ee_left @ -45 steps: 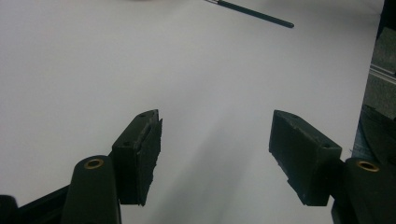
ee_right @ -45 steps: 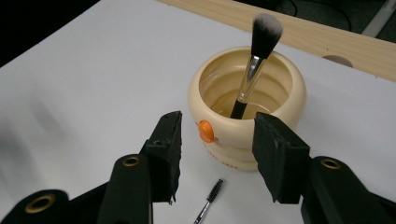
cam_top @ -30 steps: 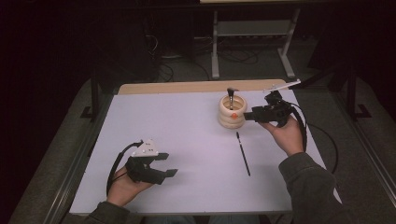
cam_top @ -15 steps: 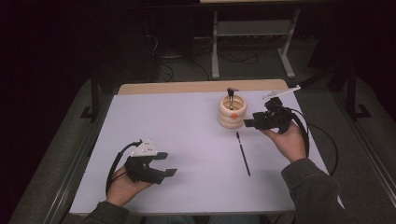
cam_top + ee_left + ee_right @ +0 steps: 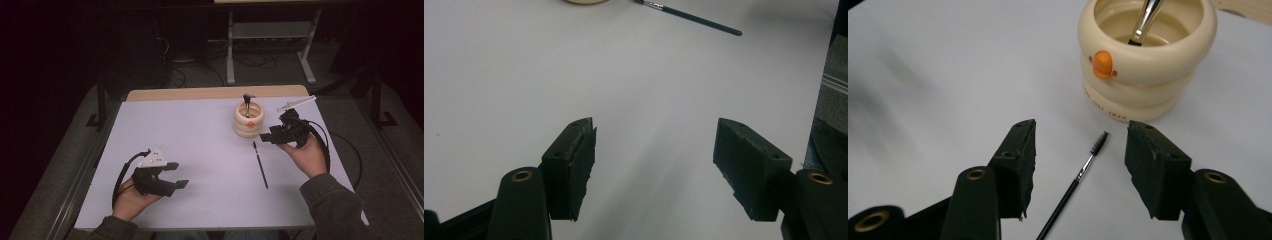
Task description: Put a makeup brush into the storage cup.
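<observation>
A cream ringed cup [image 5: 248, 121] with an orange duck bill stands at the back right of the white table [image 5: 200, 135]. A metal-handled tool [image 5: 247, 103] stands inside it. A thin black spoolie brush [image 5: 260, 165] lies flat just in front of the cup. My right gripper [image 5: 266, 138] hovers open beside the cup. In the right gripper view the brush head [image 5: 1099, 142] lies between the spread jaws [image 5: 1080, 145], untouched, with the cup [image 5: 1143, 65] just beyond. My left gripper [image 5: 179, 175] rests open at the near left, over bare table [image 5: 654, 145].
A thin white stick-like object [image 5: 296, 103] lies at the table's back right corner. A wooden strip [image 5: 215, 93] runs along the far edge. Dark floor, cables and a metal stand lie beyond. The left gripper view catches the brush handle [image 5: 694, 20] far off.
The right hand has shifted a little toward the near side, closer to the brush's head. The left hand has stayed where it was.
</observation>
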Demonstrator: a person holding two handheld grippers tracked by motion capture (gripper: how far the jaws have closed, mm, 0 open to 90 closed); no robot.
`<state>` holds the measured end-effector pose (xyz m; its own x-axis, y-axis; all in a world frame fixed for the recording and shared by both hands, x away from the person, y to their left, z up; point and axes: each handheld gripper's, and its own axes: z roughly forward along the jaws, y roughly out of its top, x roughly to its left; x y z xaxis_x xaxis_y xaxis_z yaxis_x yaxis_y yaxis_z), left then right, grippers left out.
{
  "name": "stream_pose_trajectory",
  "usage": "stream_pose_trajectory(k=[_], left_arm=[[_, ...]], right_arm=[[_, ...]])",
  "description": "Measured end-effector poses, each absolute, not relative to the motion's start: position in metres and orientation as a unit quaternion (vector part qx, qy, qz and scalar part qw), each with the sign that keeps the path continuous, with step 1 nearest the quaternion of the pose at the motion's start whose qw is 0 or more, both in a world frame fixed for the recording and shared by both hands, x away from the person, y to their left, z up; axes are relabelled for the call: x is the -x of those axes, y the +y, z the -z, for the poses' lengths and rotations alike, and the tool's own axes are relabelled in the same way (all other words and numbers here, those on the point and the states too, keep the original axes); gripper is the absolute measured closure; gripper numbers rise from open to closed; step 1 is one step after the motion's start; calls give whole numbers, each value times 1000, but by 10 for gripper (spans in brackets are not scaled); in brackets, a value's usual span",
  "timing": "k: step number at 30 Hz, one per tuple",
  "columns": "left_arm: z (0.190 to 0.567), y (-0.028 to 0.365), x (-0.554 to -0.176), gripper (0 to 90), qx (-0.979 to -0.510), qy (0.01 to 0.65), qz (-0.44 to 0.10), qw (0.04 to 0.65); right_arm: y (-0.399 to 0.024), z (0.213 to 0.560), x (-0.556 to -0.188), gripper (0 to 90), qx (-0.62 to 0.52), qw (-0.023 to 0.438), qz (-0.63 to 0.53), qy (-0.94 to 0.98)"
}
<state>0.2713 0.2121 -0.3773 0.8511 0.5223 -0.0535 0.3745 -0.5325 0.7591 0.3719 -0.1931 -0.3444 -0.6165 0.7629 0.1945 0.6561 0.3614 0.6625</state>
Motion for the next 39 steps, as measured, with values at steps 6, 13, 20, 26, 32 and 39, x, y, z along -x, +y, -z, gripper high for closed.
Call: stream_pose_trajectory(k=[6,13,20,26,32,39], left_arm=[[379,210,-271,323,-872,258,-89,406],[379,211,-271,322,-872,258,-89,406],[380,211,-272,322,-871,259,-89,407],[380,211,-272,321,-870,260,-88,409],[380,210,-272,321,-872,258,-89,407],[379,212,-272,321,-870,261,-91,407]], right_arm=[[-186,354,-370,469,-427,73,-344,833],[-179,364,-370,487,-430,73,-326,839],[-174,377,-371,496,-435,60,-312,842],[-172,385,-372,508,-437,54,-304,845],[-172,393,-372,513,-441,45,-294,847],[-166,401,-374,556,-440,39,-273,855]])
